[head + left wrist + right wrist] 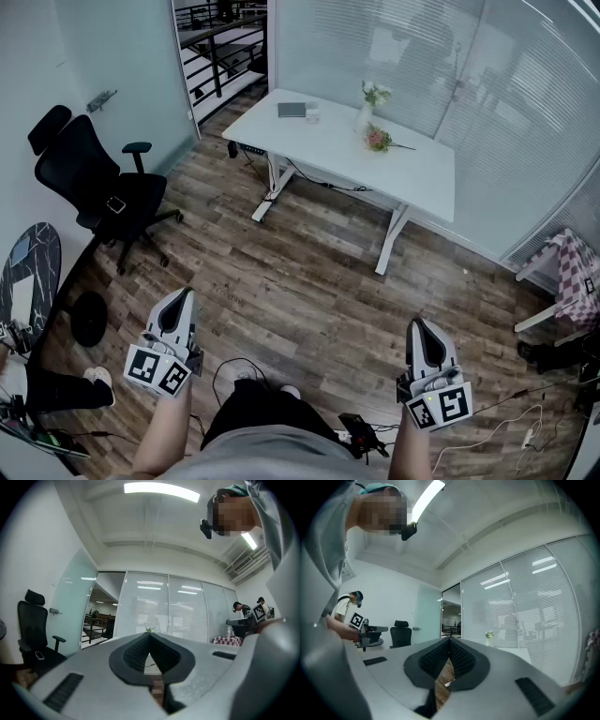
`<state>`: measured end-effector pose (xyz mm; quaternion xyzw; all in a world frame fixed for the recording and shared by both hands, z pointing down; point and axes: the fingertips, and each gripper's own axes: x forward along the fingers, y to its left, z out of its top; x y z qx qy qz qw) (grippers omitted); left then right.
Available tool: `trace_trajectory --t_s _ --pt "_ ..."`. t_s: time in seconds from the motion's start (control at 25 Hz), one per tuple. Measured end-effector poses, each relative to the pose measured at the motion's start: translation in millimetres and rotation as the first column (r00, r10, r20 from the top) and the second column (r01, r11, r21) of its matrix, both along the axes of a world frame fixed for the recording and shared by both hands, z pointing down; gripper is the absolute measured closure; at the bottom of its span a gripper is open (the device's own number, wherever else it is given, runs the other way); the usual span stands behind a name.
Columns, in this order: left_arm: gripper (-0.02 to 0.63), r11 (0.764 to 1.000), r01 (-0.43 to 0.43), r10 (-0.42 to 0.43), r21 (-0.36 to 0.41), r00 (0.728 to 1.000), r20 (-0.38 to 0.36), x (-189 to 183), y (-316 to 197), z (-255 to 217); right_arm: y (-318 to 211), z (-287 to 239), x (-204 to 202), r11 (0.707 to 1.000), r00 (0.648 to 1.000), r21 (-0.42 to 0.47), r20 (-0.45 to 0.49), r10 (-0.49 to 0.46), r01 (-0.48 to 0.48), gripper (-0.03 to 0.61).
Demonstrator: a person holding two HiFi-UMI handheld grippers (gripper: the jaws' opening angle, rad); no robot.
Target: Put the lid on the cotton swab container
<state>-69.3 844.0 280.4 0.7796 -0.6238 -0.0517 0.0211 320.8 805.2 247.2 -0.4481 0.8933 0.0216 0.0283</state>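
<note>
We hold the left gripper (182, 294) and the right gripper (418, 324) level over the wooden floor (309, 272), each with its jaws pressed together on nothing. The small container (312, 114) sits across the room on the white surface (412, 173), just beside a grey book (292, 110), well apart from both grippers. Its lid is too small to make out.

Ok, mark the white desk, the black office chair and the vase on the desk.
white desk (398, 180), head view, bare tabletop near its right end.
black office chair (75, 157), head view, its backrest.
vase (364, 118), head view, its white body.
</note>
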Motion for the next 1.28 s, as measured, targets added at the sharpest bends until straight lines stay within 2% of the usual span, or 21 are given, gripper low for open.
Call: trace_trajectory --t_s 0.4,0.68,0.96,1.28 --pt "0.612 1.0 0.013 -0.013 -0.022 1.0 -0.002 -9 0 3 -12 -2 -12 1.0 1.0 0.001 -0.011 -0.024 0.024 0.557" --pt "0.612 1.0 0.018 -0.017 -0.025 1.0 0.009 -14 -19 3 -30 0 -18 1.0 0.999 -0.005 -0.024 -0.028 0.028 0.557" --pt "0.612 1.0 0.005 -0.006 0.007 1.0 0.029 -21 -66 -2 -77 10 -26 1.0 1.0 -0.02 -0.014 0.018 -0.018 0.555" --pt "0.612 0.999 -0.006 0.005 0.047 1.0 0.017 -40 -146 -15 -151 -8 -60 1.0 1.0 -0.005 0.01 0.003 -0.002 0.555"
